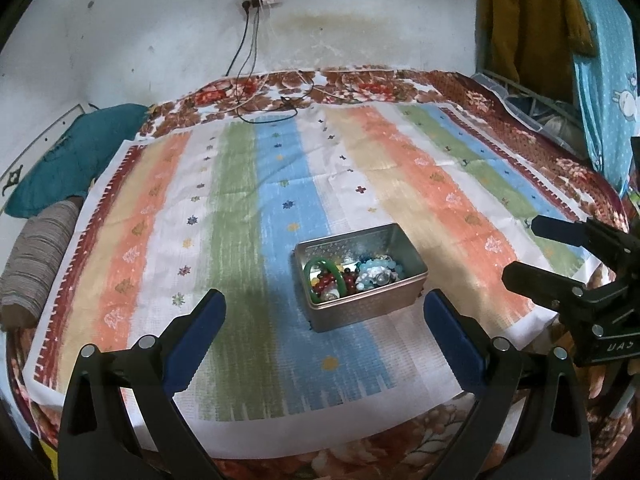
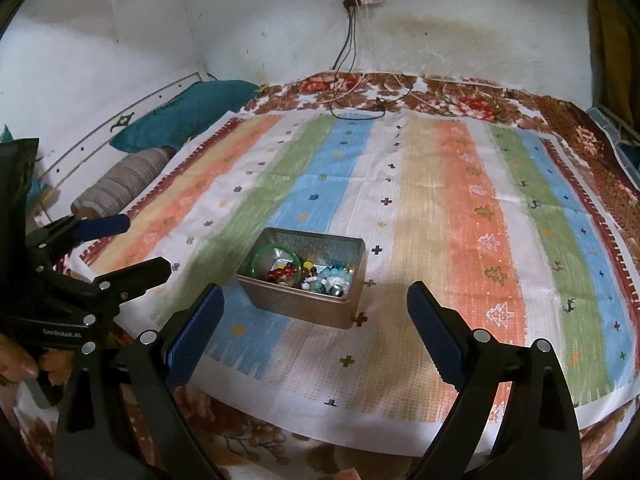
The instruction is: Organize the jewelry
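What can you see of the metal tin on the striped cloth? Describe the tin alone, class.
The metal tin is a rectangular, lidless box with rounded corners, coppery outside and shiny silver inside. It sits flat on the striped cloth, over its blue and white bands. Inside lie a green bangle, red beads and pale blue beads. Neither gripper touches it.

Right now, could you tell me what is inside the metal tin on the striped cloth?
The metal tin holds a green bangle, red beads and pale blue beads heaped together. Whatever lies beneath the heap is covered.
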`<state>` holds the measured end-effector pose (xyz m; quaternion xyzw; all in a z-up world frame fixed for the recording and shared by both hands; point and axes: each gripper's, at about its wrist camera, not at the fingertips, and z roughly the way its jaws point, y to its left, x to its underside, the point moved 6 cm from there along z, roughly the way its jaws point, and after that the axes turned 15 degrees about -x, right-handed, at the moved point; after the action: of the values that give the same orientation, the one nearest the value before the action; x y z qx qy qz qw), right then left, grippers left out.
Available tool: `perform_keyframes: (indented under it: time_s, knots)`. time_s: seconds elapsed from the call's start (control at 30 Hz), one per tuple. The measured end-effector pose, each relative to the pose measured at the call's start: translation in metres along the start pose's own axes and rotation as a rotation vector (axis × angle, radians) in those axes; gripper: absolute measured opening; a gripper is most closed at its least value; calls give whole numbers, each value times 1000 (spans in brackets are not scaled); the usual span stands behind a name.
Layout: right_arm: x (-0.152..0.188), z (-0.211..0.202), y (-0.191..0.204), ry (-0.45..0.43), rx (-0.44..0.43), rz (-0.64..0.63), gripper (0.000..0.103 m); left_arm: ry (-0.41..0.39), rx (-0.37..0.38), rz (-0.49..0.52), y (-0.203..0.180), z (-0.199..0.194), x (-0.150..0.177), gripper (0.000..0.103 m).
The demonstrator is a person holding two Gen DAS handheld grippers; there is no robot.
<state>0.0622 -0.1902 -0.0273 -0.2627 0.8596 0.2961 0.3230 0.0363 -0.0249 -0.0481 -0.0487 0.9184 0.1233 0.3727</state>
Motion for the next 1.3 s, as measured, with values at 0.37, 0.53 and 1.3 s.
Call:
perform_keyframes:
  time_s: [0.37,0.53,1.3]
  knots:
    - [0,0,-2,1,6,8,96,1,31,-5,1,1,0,97]
    - [0,1,-2,3,11,12,96,2,23,-8,1,2,-1,97]
    - [4,4,-1,18,8,5,96,-12,23,21,-4,-1,1,97]
